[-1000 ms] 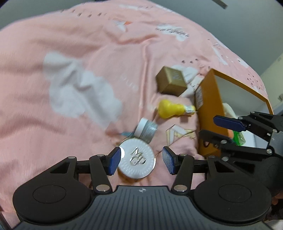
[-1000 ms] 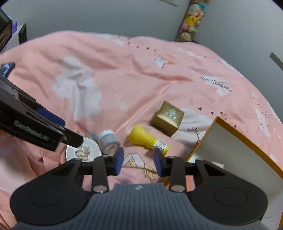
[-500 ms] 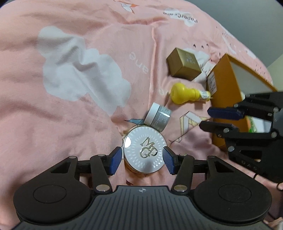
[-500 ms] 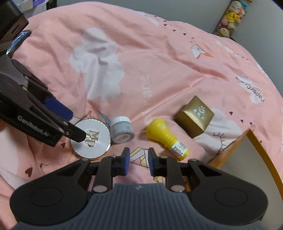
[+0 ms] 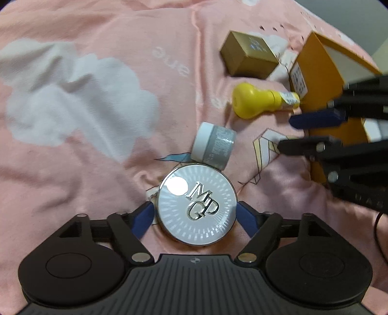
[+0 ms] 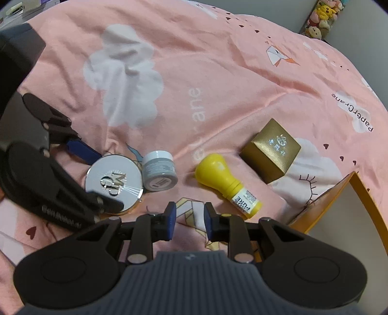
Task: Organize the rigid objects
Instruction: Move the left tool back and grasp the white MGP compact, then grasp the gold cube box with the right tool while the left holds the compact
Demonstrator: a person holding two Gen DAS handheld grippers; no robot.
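Observation:
A round silver compact [image 5: 197, 206] lies flat on the pink bedspread [image 5: 72, 169]. My left gripper [image 5: 194, 208] points steeply down over it, jaws opening, one blue pad beside each side of the rim. In the right wrist view the compact [image 6: 113, 180] sits between the left gripper's [image 6: 104, 180] fingers. A small grey jar [image 5: 214, 145] lies on its side just beyond the compact. My right gripper [image 6: 189, 213] hovers over bare sheet, pads a narrow gap apart and opening, nothing between them. A yellow bottle [image 6: 223, 179] lies just ahead of it to the right.
A gold cube box [image 6: 271, 150] rests past the yellow bottle. An open orange box [image 6: 334, 201] with a white inside stands at the right. The right gripper [image 5: 287, 134] reaches in front of that box in the left wrist view. Plush toys [image 6: 320, 17] sit far back.
My left gripper came down over the compact and its jaws spread wide around it. The right gripper's jaws narrowed, and it dropped closer to the sheet near the yellow bottle.

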